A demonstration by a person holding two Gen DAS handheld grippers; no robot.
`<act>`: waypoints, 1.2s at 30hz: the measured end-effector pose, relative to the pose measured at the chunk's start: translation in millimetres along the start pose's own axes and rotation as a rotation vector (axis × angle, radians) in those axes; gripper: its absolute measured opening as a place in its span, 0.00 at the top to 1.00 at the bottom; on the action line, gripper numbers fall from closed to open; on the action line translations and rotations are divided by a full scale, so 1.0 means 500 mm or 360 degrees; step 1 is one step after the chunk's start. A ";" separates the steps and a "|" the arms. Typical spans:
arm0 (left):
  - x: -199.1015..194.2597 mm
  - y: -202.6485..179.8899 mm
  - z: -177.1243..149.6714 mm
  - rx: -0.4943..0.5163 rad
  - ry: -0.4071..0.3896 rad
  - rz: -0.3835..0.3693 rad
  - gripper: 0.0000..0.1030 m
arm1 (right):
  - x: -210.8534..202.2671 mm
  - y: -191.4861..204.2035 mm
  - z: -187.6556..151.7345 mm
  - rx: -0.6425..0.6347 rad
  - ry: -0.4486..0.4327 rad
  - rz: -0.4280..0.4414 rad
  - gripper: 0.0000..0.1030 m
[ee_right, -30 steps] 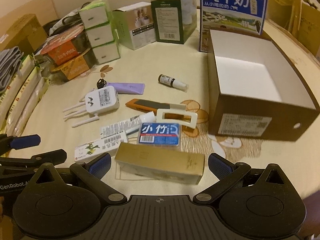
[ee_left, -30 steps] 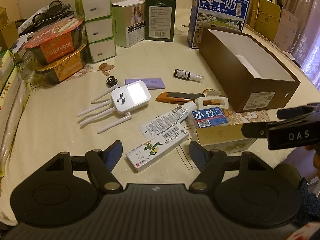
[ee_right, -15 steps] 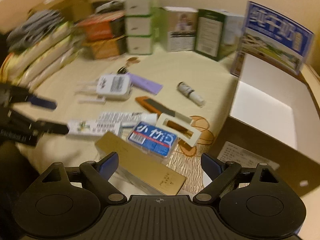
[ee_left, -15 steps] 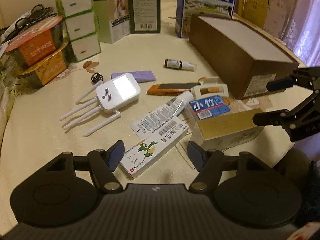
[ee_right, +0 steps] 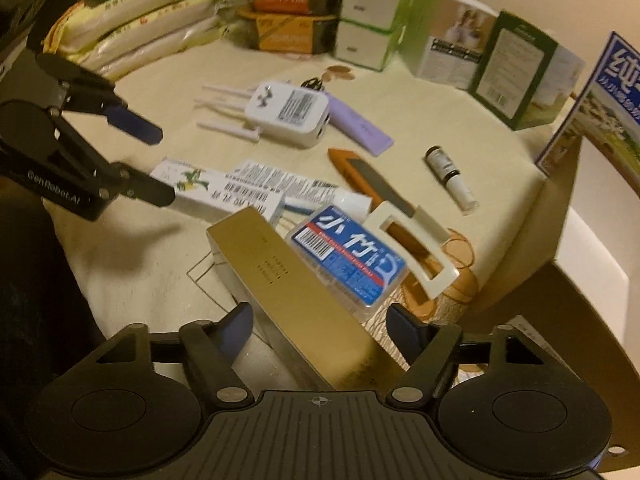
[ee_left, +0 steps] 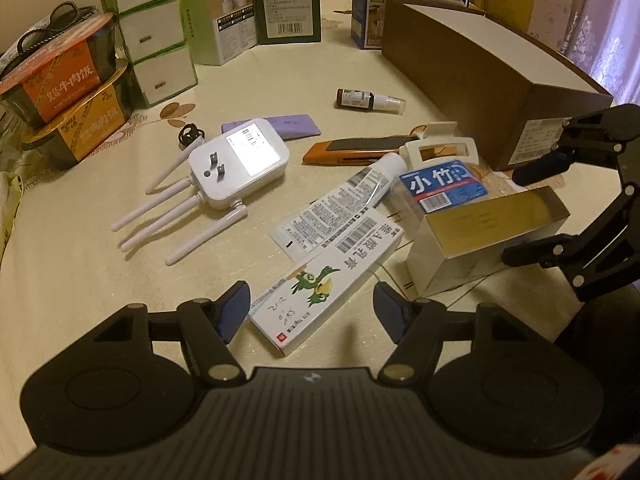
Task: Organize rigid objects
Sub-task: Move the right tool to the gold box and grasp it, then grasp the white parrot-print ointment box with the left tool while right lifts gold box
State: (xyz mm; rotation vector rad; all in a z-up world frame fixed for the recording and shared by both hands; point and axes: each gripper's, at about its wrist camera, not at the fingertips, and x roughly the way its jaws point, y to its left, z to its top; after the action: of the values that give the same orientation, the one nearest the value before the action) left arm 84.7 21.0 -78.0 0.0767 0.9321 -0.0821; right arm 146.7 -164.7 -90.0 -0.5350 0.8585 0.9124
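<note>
Right gripper (ee_right: 320, 320) straddles the near end of the gold box (ee_right: 288, 280); its jaws have just been closing with the box between them, yet the pads are not pressing on it, so we call it open, nothing held. Left gripper (ee_left: 310, 306) is open too, with the end of the white carton (ee_left: 320, 284) between its fingers, untouched.

We take the gold box as our landmark. It lies on the table (ee_left: 80, 264), just this side of the brown box (ee_left: 480, 64), which we judge is where the loose things go.

To do this step well, we should square the right pads on the long flanks of the gold box, sink low enough to catch the sides and not the slick top, then close firmly before lifting. The box looks smooth and long, so a grip at one end may let it swing; a hold nearer the middle seems safer.

Touching the far side of the gold box, the blue case (ee_right: 348, 256) may be dragged along. Beyond that lie the white clip (ee_right: 412, 252), the orange knife (ee_right: 360, 176) and the tube (ee_left: 340, 204). Farther off are the router (ee_left: 236, 168), the purple bar (ee_left: 288, 126) and the small bottle (ee_left: 368, 100). The white carton sits just left of the gold box, so our two grippers work close together and could collide
</note>
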 end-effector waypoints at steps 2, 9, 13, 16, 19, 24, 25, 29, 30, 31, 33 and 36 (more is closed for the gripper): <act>0.004 0.004 -0.002 0.0001 0.0006 0.0003 0.37 | 0.007 0.007 -0.001 -0.0022 0.0011 -0.0006 0.39; 0.018 0.006 -0.005 0.0064 0.0021 0.0009 0.37 | -0.004 0.018 -0.005 0.0010 0.0013 0.0006 0.59; 0.035 0.001 0.000 0.0165 0.0038 -0.0012 0.37 | -0.012 0.013 -0.007 0.0157 0.0054 0.0010 0.63; 0.054 -0.004 0.009 0.0247 0.0055 -0.0034 0.37 | -0.015 0.013 -0.009 0.0256 0.0076 -0.0010 0.63; 0.077 -0.007 0.019 0.0309 0.0084 -0.0055 0.38 | -0.015 0.015 -0.009 0.0361 0.0083 -0.0037 0.63; 0.099 -0.011 0.023 0.0343 0.0131 -0.0085 0.48 | -0.019 0.024 -0.006 0.0512 0.0074 -0.0055 0.63; 0.098 -0.012 0.022 0.0347 0.0133 -0.0085 0.49 | -0.019 0.026 -0.005 0.0540 0.0071 -0.0051 0.63; 0.083 -0.015 0.015 0.0293 0.0149 -0.0090 0.56 | -0.012 0.039 0.001 0.0603 0.0089 -0.0021 0.67; 0.078 -0.016 0.011 0.0264 0.0156 -0.0089 0.58 | -0.008 0.044 0.003 0.0600 0.0096 -0.0034 0.67; 0.074 -0.017 0.009 0.0228 0.0166 -0.0082 0.59 | -0.005 0.048 0.004 0.0598 0.0101 -0.0041 0.67; 0.068 -0.019 0.004 0.0156 0.0180 -0.0065 0.60 | 0.003 0.051 0.004 0.0612 0.0119 -0.0046 0.67; 0.069 -0.023 0.005 0.0087 0.0191 -0.0056 0.60 | 0.011 0.049 0.002 0.0626 0.0132 -0.0053 0.67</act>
State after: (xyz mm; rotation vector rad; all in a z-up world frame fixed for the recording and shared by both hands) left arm 105.8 8.0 -104.7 0.1169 1.0516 -0.1372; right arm 128.1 -148.5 -95.2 -0.2455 1.0707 0.6704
